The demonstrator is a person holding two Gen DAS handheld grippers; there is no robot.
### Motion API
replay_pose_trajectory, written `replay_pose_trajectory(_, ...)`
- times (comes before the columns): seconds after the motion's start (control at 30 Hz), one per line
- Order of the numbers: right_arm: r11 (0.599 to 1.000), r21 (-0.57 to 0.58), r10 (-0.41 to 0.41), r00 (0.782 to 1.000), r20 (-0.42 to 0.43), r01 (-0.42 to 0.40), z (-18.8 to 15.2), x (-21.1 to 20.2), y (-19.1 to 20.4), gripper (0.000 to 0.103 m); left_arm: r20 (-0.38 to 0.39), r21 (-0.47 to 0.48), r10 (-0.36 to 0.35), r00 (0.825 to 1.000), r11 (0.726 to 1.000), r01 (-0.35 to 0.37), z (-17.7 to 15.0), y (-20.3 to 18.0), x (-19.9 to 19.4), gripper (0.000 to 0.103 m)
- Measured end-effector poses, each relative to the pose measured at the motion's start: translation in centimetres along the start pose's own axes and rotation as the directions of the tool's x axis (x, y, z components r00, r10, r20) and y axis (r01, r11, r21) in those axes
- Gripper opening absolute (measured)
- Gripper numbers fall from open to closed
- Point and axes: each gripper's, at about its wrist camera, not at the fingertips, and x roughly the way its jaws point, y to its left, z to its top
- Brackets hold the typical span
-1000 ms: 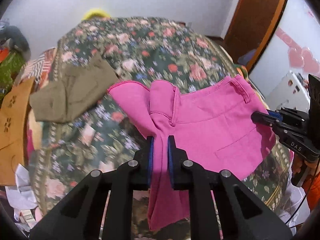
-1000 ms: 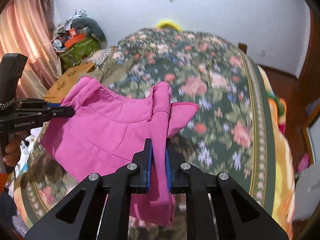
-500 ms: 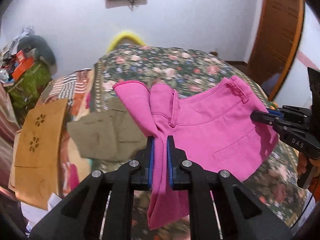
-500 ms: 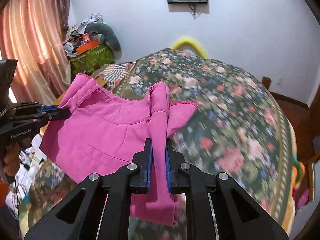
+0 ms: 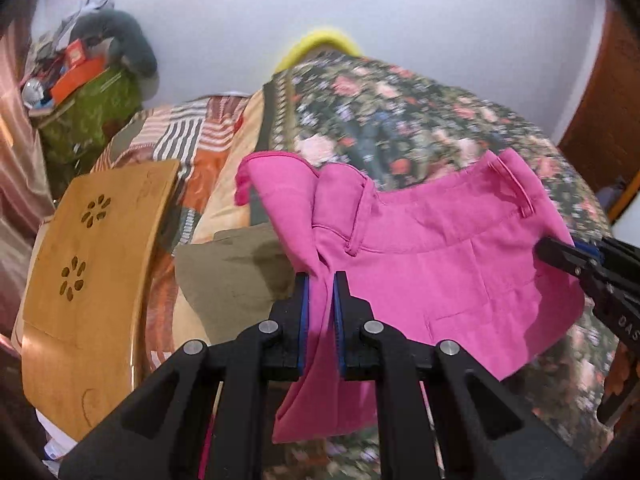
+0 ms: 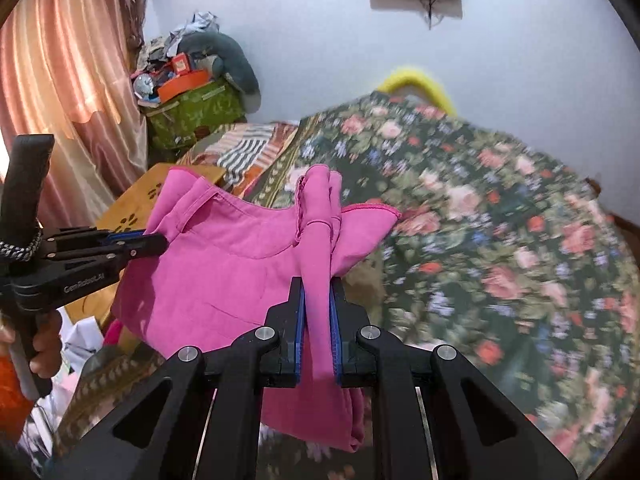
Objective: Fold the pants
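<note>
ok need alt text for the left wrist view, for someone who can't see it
The left gripper clamps bunched pink pants held up over a floral bedspread; the right gripper grips their far edge.

The pink pants (image 5: 440,264) are a matt woven cloth, smooth with stitched seams, and the floral bedspread (image 5: 400,120) under them is printed cloth. The left gripper (image 5: 319,280) and right gripper (image 6: 318,284) look like matt black plastic with blue pads (image 5: 305,312) and shiny metal pins. The board (image 5: 88,264) is smooth, lightly glossy wood.
</note>
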Motion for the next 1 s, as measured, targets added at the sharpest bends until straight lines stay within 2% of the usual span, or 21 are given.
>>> replay_pose_trajectory(0.13, 0.999, -0.020, -0.044, 0.997, -0.070, 0.043, -1.1, 4.0, 0.3, 0.010, -0.003, -0.023, 0.034, 0.999, 0.999, -0.034, -0.3, 1.3, 3.4, 0.004)
replay_pose_trajectory(0.27, 0.994, -0.037, -0.110, 0.984, -0.138, 0.106, -2.0, 6.0, -0.6, 0.010, -0.104, -0.075, 0.055, 0.993, 0.995, -0.063, -1.2, 3.1, 7.8, 0.004)
replay_pose_trajectory(0.4, 0.994, -0.023, -0.109, 0.979, -0.171, 0.107, -2.6, 5.4, -2.0, 0.014, -0.137, -0.085, 0.043, 0.990, 0.995, -0.055, -2.9, 3.7, 8.3, 0.004)
replay_pose_trajectory(0.5, 0.990, -0.037, -0.138, 0.975, -0.172, 0.133, -3.0, 4.2, -2.1, 0.026, -0.138, -0.090, 0.012, 0.990, 0.996, -0.024, -3.6, 3.8, 6.9, 0.004)
replay_pose_trajectory(0.6, 0.984, -0.053, -0.177, 0.970, -0.169, 0.170, -2.7, 2.7, -1.7, 0.028, -0.120, -0.066, -0.006, 0.993, 0.998, -0.002, -4.0, 3.2, 4.1, 0.004)
replay_pose_trajectory(0.7, 0.985, -0.041, -0.169, 0.977, -0.128, 0.165, -2.2, -0.2, -1.1, 0.033, -0.066, -0.013, -0.005, 0.998, 1.000, 0.004, -4.0, 2.2, -0.2, 0.007)
replay_pose_trajectory(0.77, 0.987, -0.037, -0.159, 0.984, -0.074, 0.157, -1.9, -2.8, -0.3, 0.044, -0.008, 0.019, -0.020, 1.000, 1.000, 0.020, -4.0, 1.1, -4.2, 0.011)
replay_pose_trajectory(0.83, 0.989, -0.040, -0.145, 0.989, -0.006, 0.145, -1.8, -6.2, 1.0, 0.044, 0.045, 0.044, -0.024, 0.999, 0.999, 0.022, -4.0, 0.2, -7.6, 0.022)
replay_pose_trajectory(0.93, 0.993, -0.033, -0.106, 0.991, 0.087, 0.109, -1.7, -11.3, 3.1, 0.046, 0.143, 0.080, -0.030, 0.989, 0.997, 0.018, -4.1, -1.6, -13.8, 0.033)
replay_pose_trajectory(1.0, 0.995, -0.041, -0.088, 0.985, 0.152, 0.095, -1.7, -14.6, 4.3, 0.046, 0.220, 0.102, -0.041, 0.975, 0.995, 0.019, -4.6, -2.7, -18.3, 0.036)
